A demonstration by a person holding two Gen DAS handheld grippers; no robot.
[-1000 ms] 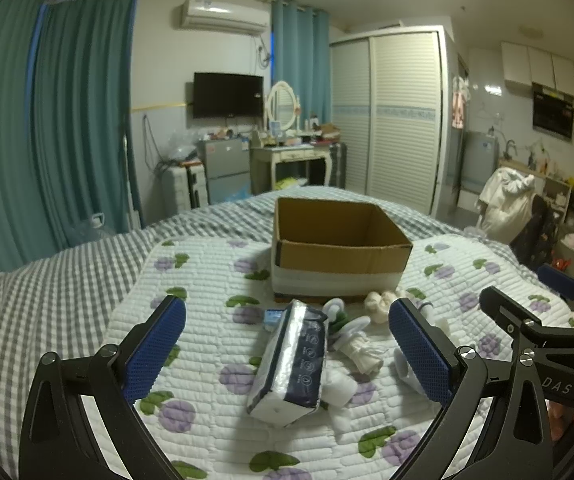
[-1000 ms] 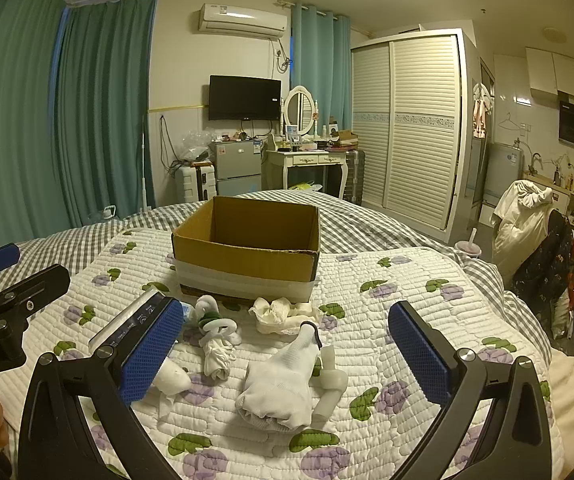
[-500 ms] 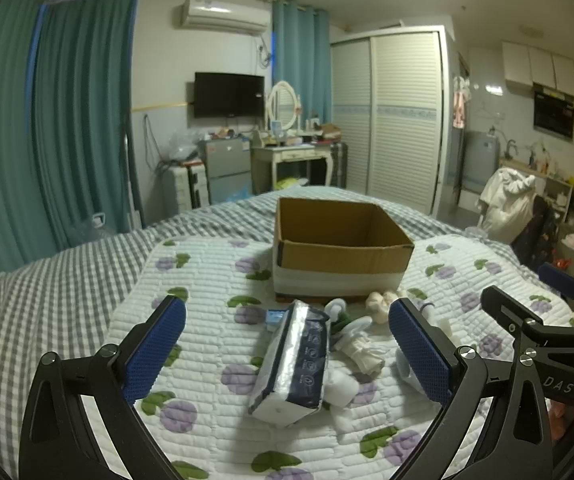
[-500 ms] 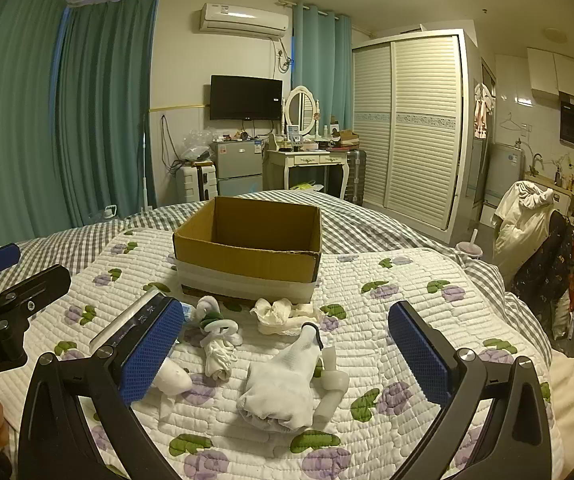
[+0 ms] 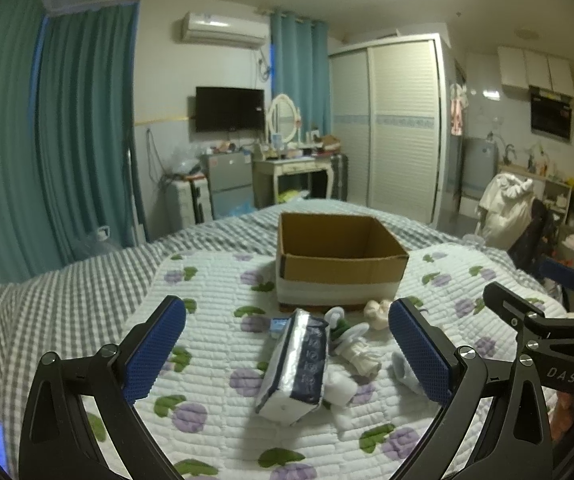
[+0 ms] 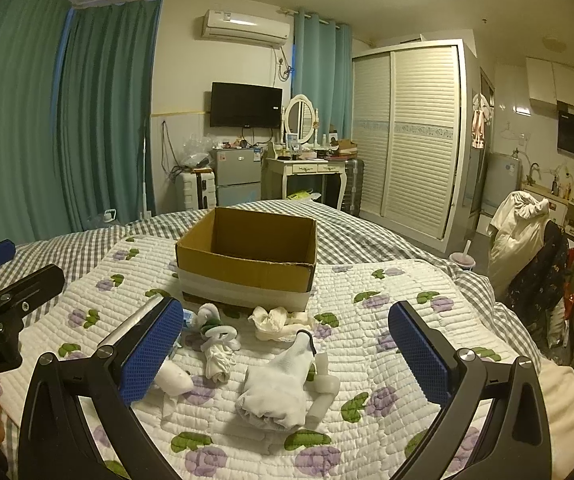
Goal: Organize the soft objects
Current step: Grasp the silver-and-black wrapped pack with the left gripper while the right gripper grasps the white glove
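Note:
An open cardboard box [image 5: 339,268] [image 6: 247,268] stands on the quilted bed. In front of it lie soft things: a wrapped tissue pack [image 5: 297,364], a white sock bundle [image 6: 277,388], a cream cloth ball [image 6: 273,320] [image 5: 377,310], and a white-green rolled pair [image 6: 217,332] [image 5: 347,332]. My left gripper [image 5: 287,344] is open and empty above the tissue pack. My right gripper [image 6: 287,352] is open and empty above the white sock bundle. Each gripper shows at the other view's edge.
The flowered quilt [image 6: 387,320] lies over a grey checked bedspread [image 5: 67,304]. Beyond the bed stand a dresser [image 6: 307,176], a small fridge [image 6: 235,176] and a white wardrobe [image 6: 407,140]. A chair with clothes [image 6: 527,248] stands at the right.
Both views have shifted slightly; the box and soft things sit a touch closer. Nothing on the bed has moved. Both grippers stay open.

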